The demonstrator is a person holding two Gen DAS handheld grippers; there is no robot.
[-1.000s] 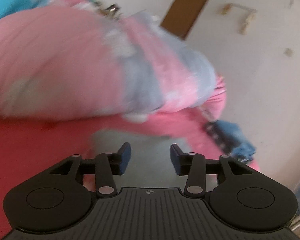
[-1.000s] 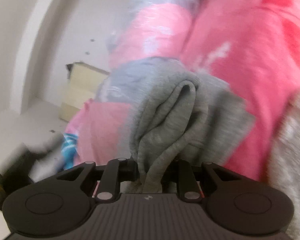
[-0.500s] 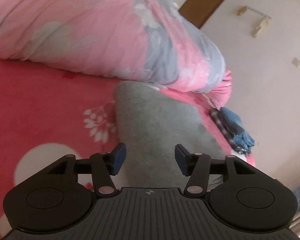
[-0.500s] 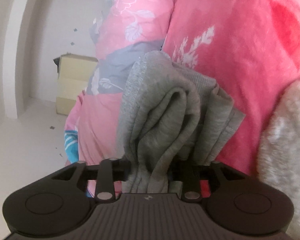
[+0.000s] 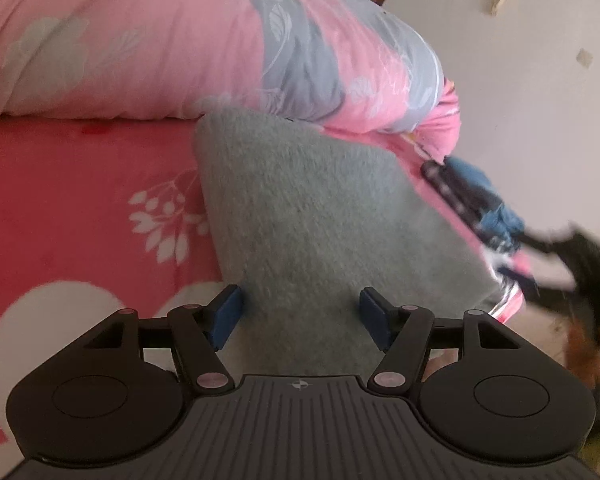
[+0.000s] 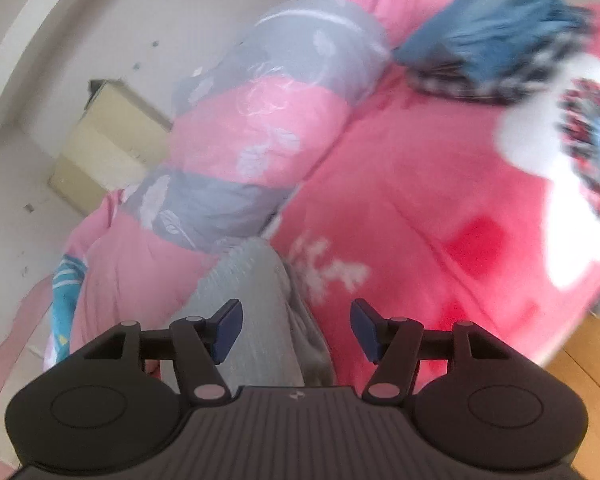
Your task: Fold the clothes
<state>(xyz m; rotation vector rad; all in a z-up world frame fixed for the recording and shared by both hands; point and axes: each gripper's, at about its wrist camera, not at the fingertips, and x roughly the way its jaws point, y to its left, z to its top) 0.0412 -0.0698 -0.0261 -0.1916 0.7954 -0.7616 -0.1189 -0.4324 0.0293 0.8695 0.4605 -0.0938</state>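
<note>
Both tools have just been opening: left tool (image 5: 301, 316) released over the grey garment (image 5: 320, 220) on the bed (image 5: 80, 200); right tool (image 6: 296, 330) released, garment beneath

No words, numbers or brand names could be read anywhere in the two views. The only mark was a tiny round sign with a cross in it, and it sat on the ribbed dark body of the left gripper (image 5: 300, 314). The same small mark sat on the right gripper (image 6: 296, 326), but it was too blurry to make out.
</note>
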